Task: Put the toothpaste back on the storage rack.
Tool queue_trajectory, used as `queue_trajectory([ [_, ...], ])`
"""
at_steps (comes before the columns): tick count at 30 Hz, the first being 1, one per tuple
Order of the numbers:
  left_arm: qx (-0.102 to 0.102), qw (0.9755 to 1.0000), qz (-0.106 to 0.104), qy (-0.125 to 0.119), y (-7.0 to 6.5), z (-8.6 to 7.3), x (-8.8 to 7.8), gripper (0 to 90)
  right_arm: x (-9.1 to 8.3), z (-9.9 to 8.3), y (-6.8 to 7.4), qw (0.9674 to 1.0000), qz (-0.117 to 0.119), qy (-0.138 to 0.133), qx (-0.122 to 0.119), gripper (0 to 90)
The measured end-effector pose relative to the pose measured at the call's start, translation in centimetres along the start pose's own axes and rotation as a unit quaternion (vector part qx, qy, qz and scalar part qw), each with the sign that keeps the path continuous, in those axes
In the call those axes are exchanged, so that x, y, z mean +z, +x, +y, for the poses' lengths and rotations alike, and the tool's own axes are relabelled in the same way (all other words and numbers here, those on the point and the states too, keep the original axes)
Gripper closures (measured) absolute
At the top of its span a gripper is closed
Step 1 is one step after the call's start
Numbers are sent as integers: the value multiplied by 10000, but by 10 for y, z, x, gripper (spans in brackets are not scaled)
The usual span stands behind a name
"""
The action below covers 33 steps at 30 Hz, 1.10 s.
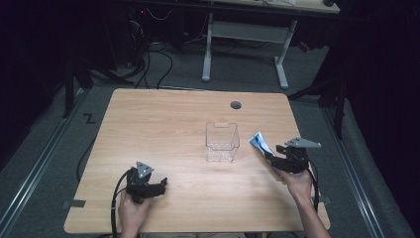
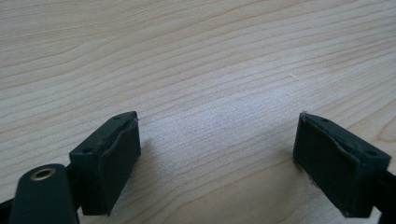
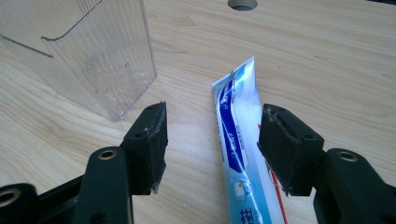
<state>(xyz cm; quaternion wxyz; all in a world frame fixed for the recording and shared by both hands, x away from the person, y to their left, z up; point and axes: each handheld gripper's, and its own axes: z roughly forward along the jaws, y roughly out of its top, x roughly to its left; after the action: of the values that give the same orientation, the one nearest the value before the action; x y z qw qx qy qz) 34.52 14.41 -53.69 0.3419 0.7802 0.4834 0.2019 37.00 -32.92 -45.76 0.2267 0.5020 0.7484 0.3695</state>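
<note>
A white and blue toothpaste tube lies on the wooden table, right of a clear plastic box. My right gripper sits over the tube's near part with its jaws spread. The tube runs between them against the right pad, while a gap of bare wood separates it from the left pad. My left gripper rests at the front left of the table, open, with only wood between its jaws.
A round cable hole is set in the table behind the box. Beyond the table's far edge stand a white desk frame and cables on a dark floor.
</note>
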Motion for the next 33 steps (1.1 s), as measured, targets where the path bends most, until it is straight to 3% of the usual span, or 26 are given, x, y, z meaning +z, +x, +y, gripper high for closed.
queue_trajectory([
  [15,1,10000,2,1,0,0,0,150,14,15,-3,9997,-180,108,-91,410],
  [27,1,10000,2,-1,0,0,0,150,26,18,-5,9996,-185,222,-55,434],
  [33,1,10000,1,-2,0,0,0,150,33,26,-2,9991,-199,338,-172,426],
])
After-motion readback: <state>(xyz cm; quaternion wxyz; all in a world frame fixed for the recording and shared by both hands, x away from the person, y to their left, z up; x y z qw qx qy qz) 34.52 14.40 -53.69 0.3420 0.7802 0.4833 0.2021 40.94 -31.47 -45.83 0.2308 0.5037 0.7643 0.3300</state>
